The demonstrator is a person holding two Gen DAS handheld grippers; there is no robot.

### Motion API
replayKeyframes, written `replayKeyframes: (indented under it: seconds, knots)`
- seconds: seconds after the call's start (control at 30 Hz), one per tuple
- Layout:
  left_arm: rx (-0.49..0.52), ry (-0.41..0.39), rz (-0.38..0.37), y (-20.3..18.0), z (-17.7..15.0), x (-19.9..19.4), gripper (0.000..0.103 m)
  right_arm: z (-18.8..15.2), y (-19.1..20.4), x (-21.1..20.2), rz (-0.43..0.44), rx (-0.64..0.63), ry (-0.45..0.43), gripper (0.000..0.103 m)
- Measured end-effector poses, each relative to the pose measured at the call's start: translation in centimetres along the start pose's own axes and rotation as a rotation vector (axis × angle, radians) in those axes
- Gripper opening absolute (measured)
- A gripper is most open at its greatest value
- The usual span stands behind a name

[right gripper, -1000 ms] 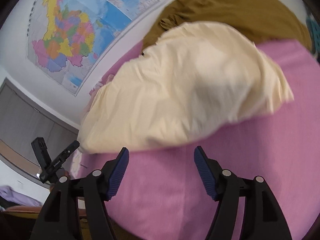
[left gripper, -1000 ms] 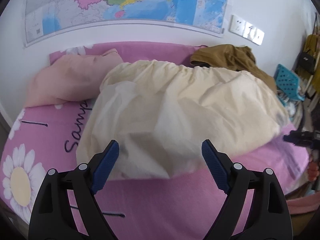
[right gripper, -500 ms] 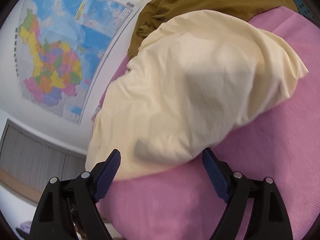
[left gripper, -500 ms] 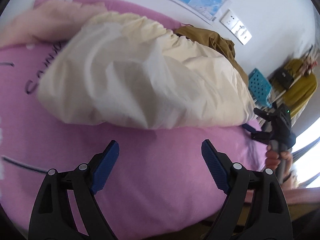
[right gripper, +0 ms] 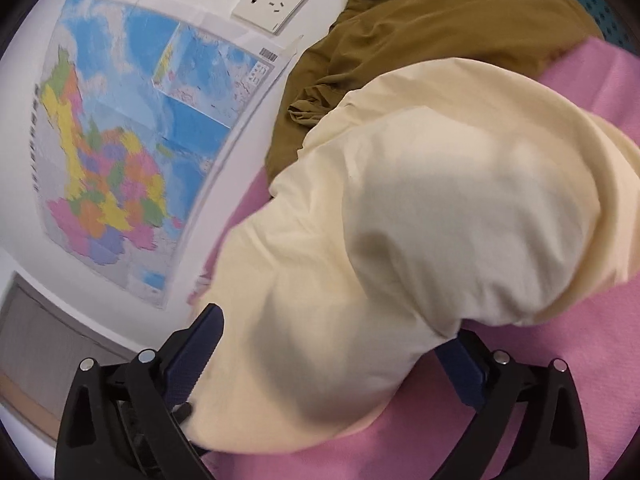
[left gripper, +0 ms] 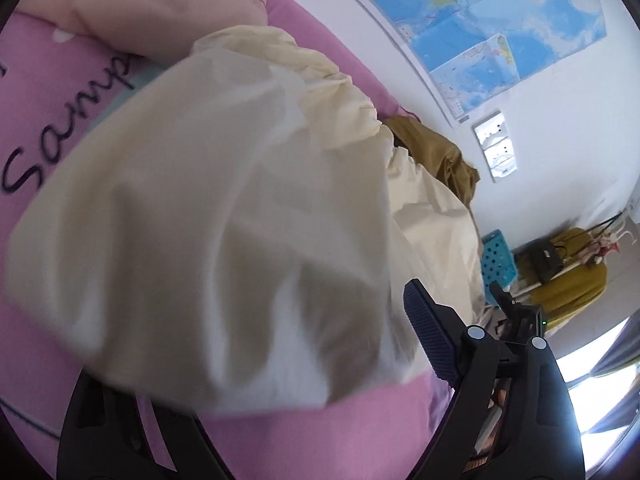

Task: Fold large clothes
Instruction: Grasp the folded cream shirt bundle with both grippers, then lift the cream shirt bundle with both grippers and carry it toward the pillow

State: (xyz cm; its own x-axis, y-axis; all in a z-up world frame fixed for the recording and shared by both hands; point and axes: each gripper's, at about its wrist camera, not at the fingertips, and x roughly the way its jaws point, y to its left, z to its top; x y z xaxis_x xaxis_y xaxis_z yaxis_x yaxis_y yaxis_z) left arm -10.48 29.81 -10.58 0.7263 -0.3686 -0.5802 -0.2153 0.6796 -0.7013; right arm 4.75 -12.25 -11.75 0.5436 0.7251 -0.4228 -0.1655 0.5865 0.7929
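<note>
Left wrist view: cream garment lay bunched on pink bed. Left gripper and right gripper stood wide open around cloth edge, gripping nothing. Shutting on thick bunch could grab too many layers; fold might go crooked

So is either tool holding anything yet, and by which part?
Nothing clamped yet. Both the left tool and right tool are open, each straddling a near edge of the cream fabric garment.

Dark handwritten-style letters "Samp" run across the pink bedsheet, the rest hidden under the cream garment; print on the wall map is too small to read
</note>
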Motion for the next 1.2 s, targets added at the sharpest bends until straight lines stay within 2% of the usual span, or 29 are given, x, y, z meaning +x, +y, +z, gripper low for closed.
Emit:
replayKeyframes:
  seconds: [0.13, 0.2, 0.3, 0.4, 0.5, 0.6, 0.67, 0.73, 0.9, 1.03, 1.07, 1.13, 1.2]
  knots:
    - [-0.004, -0.02, 0.032, -0.6, 0.8, 0.9, 0.089, 0.0, 0.5, 0.9, -0.043, -0.01, -0.064, 0.098]
    - [-0.012, -0.026, 0.053, -0.4, 1.2, 1.1, 0.086, -0.2, 0.4, 0.5, -0.071, 0.011, -0.039, 0.098]
    - [-0.03, -0.024, 0.032, 0.6, 1.3, 0.7, 0.08, -0.7, -0.9, -1.6, -0.028, 0.071, -0.034, 0.096]
    - [-0.005, -0.016, 0.038, 0.5, 1.3, 0.8, 0.08, -0.9, -2.0, -2.9, -0.011, 0.146, -0.052, 0.094]
    - [0.012, -0.011, 0.041, 0.0, 1.4, 1.3, 0.085, 0.0, -1.5, -1.6, -0.03, 0.137, -0.046, 0.098]
    - [0.009, -0.007, 0.034, -0.1, 1.6, 1.5, 0.088, 0.8, -0.3, 0.8, -0.094, 0.09, -0.047, 0.098]
    - [0.016, 0.003, 0.042, -0.2, 1.7, 1.6, 0.089, 1.0, 0.1, 1.7, -0.106, 0.089, -0.06, 0.098]
    - [0.017, 0.009, 0.047, -0.3, 1.8, 1.7, 0.089, 0.9, 0.1, 1.7, -0.083, 0.097, -0.079, 0.098]
    - [0.014, 0.019, 0.032, 0.1, 1.7, 1.6, 0.086, 0.7, -2.0, -0.9, -0.063, 0.187, -0.035, 0.088]
    - [0.022, 0.016, 0.026, 0.2, 1.6, 1.5, 0.086, 0.5, -3.0, -3.3, -0.176, 0.204, -0.094, 0.091]
    - [0.028, 0.018, 0.029, 0.2, 1.6, 1.6, 0.086, 0.6, -2.9, -2.9, -0.182, 0.185, -0.085, 0.098]
    - [0.037, 0.019, 0.036, 0.1, 1.6, 1.6, 0.086, 1.1, -2.0, -1.1, -0.165, 0.131, -0.021, 0.098]
    - [0.038, 0.022, 0.036, 0.1, 1.6, 1.6, 0.087, 1.5, -1.4, 0.4, -0.143, 0.108, -0.017, 0.098]
